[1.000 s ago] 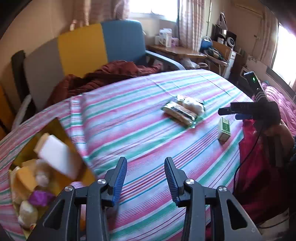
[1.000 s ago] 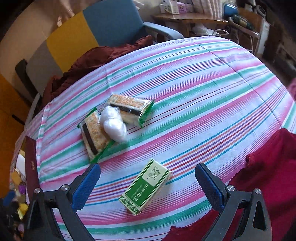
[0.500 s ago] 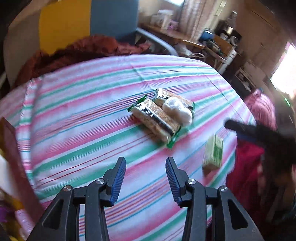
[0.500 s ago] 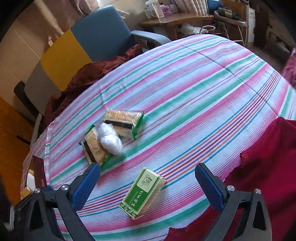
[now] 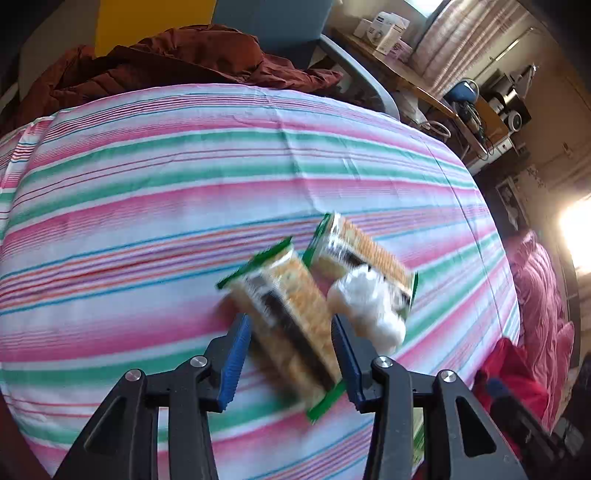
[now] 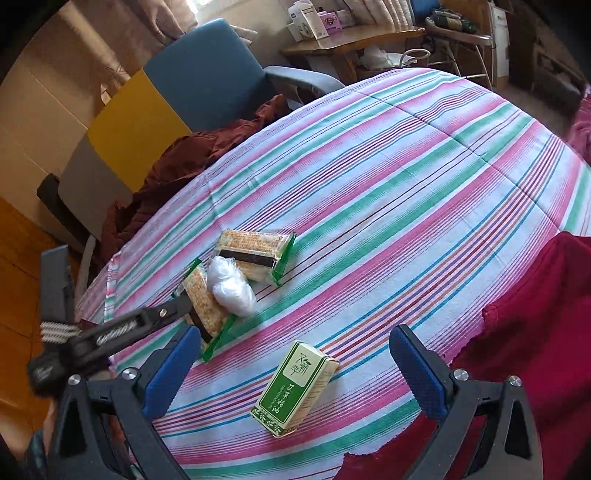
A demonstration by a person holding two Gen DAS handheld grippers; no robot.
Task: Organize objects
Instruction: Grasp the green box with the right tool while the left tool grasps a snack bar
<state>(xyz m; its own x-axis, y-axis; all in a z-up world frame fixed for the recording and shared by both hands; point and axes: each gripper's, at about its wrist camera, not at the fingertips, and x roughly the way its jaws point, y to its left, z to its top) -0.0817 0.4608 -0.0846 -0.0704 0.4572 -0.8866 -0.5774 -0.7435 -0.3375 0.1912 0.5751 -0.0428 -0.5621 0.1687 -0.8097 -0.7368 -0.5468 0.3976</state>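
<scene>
Left gripper (image 5: pixel 291 354) now astride blurred cracker pack (image 5: pixel 284 310), fingers apart, right gripper (image 6: pixel 295 373) open.

Left wrist view: low and close over the striped bench (image 5: pixel 184 192), looking past the left tool (image 5: pixel 288 354) at the cracker packs (image 5: pixel 291 314) and on toward the chair (image 5: pixel 280 22). Right wrist view: higher and farther back, facing the same chair (image 6: pixel 207 88) across the bench (image 6: pixel 406 177). Shared: cracker packs (image 6: pixel 251 251), white bag (image 6: pixel 231 286), left tool (image 6: pixel 177 308).
</scene>
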